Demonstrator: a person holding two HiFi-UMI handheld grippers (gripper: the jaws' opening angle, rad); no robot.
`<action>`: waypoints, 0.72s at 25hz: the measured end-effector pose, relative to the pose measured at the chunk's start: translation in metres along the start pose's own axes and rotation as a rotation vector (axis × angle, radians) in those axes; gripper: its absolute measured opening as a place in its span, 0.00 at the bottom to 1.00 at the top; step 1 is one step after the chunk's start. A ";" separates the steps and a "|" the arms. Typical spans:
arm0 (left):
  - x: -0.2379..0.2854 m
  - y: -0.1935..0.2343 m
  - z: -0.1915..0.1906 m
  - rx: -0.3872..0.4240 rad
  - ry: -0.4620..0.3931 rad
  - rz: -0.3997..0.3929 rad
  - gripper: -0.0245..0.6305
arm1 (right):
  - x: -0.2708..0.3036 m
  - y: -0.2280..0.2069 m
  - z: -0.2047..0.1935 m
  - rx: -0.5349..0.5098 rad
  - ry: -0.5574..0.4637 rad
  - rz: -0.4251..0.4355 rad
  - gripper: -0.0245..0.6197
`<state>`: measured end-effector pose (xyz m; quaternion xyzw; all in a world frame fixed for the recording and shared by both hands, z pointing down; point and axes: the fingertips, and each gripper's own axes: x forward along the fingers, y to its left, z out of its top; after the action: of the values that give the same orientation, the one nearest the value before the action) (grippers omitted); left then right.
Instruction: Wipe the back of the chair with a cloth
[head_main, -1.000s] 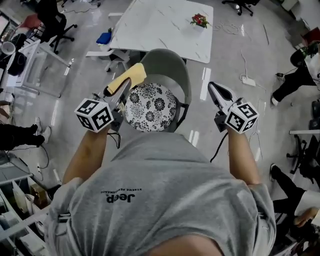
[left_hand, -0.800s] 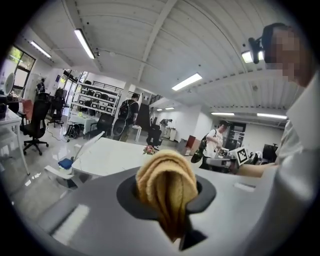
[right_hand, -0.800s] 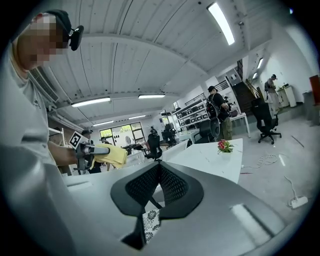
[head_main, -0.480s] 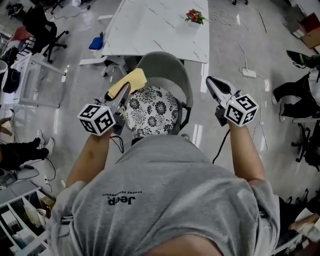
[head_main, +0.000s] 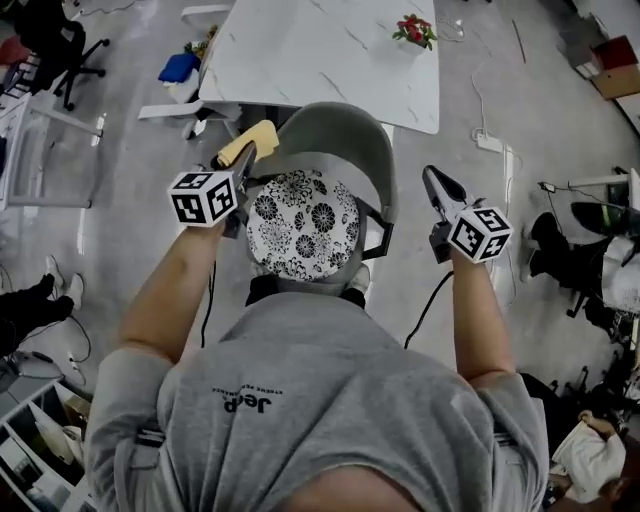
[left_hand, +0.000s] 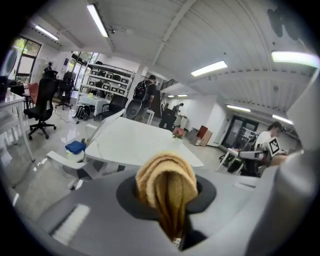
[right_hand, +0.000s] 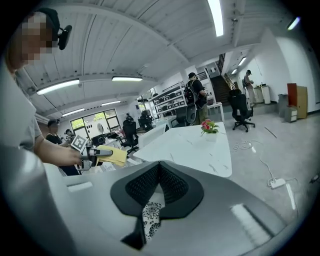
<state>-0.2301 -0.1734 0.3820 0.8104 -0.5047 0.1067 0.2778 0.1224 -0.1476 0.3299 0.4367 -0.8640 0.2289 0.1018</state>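
Note:
The chair has a grey curved back (head_main: 340, 130) and a floral seat cushion (head_main: 300, 225), and stands just in front of the person. My left gripper (head_main: 243, 155) is shut on a folded yellow cloth (head_main: 252, 138) beside the left end of the chair back. Whether the cloth touches it I cannot tell. In the left gripper view the cloth (left_hand: 167, 185) bulges out between the jaws of that gripper (left_hand: 170, 202). My right gripper (head_main: 432, 180) hovers right of the chair, shut and empty. In its own view the pads (right_hand: 172, 186) of the right gripper (right_hand: 159, 181) meet, with floral cushion (right_hand: 150, 217) showing below.
A white marble table (head_main: 320, 50) with a small flower pot (head_main: 415, 30) stands beyond the chair. A blue object (head_main: 180, 68) lies at its left. An office chair (head_main: 45, 35) is far left. A power strip (head_main: 490, 145) and cables lie on the floor at right.
The left gripper with the cloth has shifted forward along the chair's left side, nearer the back's left end. The right gripper stays right of the chair, still shut.

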 end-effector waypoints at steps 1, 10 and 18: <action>0.010 0.008 -0.008 -0.005 0.017 0.025 0.22 | 0.008 -0.008 -0.004 0.000 0.012 -0.014 0.04; 0.121 0.038 -0.060 -0.005 0.078 0.178 0.21 | 0.064 -0.083 -0.046 0.009 0.072 -0.131 0.04; 0.184 0.017 -0.059 0.015 0.059 0.169 0.21 | 0.074 -0.097 -0.081 0.047 0.104 -0.125 0.04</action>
<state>-0.1525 -0.2858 0.5201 0.7636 -0.5620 0.1574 0.2763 0.1541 -0.2109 0.4587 0.4796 -0.8230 0.2648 0.1504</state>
